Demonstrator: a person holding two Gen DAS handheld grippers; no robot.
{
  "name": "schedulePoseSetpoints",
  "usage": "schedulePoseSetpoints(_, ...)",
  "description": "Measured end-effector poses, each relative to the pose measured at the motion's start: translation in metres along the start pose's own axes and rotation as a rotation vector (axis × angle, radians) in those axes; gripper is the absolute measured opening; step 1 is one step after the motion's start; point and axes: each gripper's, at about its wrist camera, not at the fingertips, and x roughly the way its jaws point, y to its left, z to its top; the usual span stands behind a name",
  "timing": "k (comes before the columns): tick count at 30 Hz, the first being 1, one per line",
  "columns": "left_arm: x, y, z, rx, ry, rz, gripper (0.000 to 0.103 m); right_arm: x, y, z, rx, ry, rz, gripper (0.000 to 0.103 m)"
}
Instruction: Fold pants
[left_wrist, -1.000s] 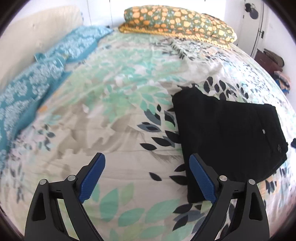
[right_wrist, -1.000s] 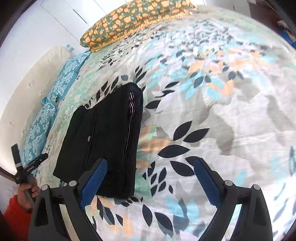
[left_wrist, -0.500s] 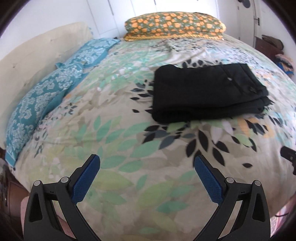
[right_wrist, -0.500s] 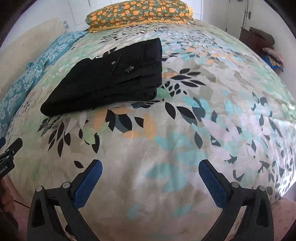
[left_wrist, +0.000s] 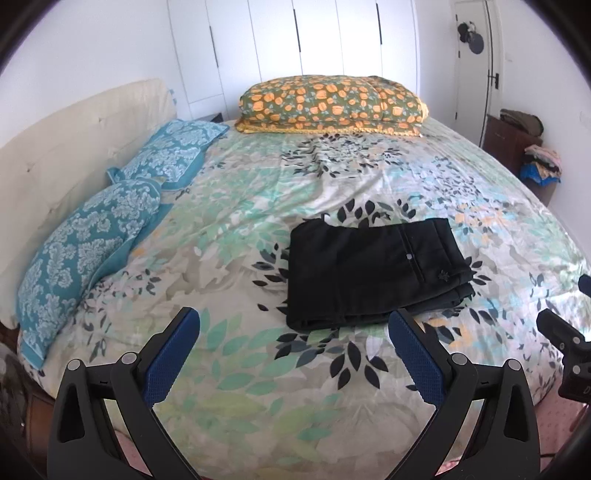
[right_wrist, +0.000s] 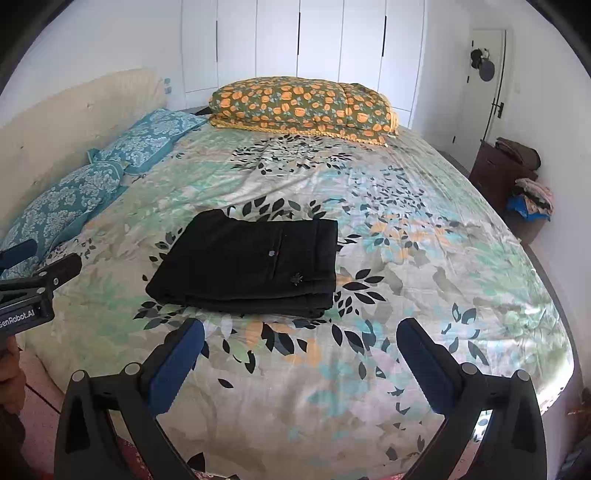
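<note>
The black pants (left_wrist: 373, 271) lie folded into a compact rectangle on the leaf-print bedspread (left_wrist: 295, 192); they also show in the right wrist view (right_wrist: 251, 266). My left gripper (left_wrist: 291, 332) is open and empty, held back from the pants near the bed's front edge. My right gripper (right_wrist: 301, 341) is open and empty, also back from the pants. The right gripper shows at the right edge of the left wrist view (left_wrist: 569, 350), and the left gripper at the left edge of the right wrist view (right_wrist: 33, 288).
Two teal pillows (left_wrist: 96, 236) lie along the cream headboard (left_wrist: 55, 162) on the left. An orange-flowered folded quilt (left_wrist: 332, 105) sits at the far end. A dark cabinet with clothes (right_wrist: 513, 173) stands at right by a door. White wardrobes line the back wall.
Both grippers have pulled back and up from the pants, from close over the bed to a wide view of the whole bed. The folded pants have stayed in place.
</note>
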Motion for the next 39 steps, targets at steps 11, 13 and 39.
schedulePoseSetpoints(11, -0.023, -0.011, -0.030, -0.028, 0.077, -0.032, 0.102, -0.020, 0.012, -0.021, 0.110, 0.008, -0.007, 0.103)
schedulePoseSetpoints(13, -0.026, -0.012, -0.029, -0.026, 0.071, -0.038, 0.102, -0.018, 0.012, -0.022, 0.114, 0.017, -0.010, 0.103)
schedulePoseSetpoints(39, -0.026, -0.016, -0.031, -0.052, 0.090, -0.063, 0.103, -0.033, 0.021, -0.018, 0.062, -0.005, -0.066, 0.103)
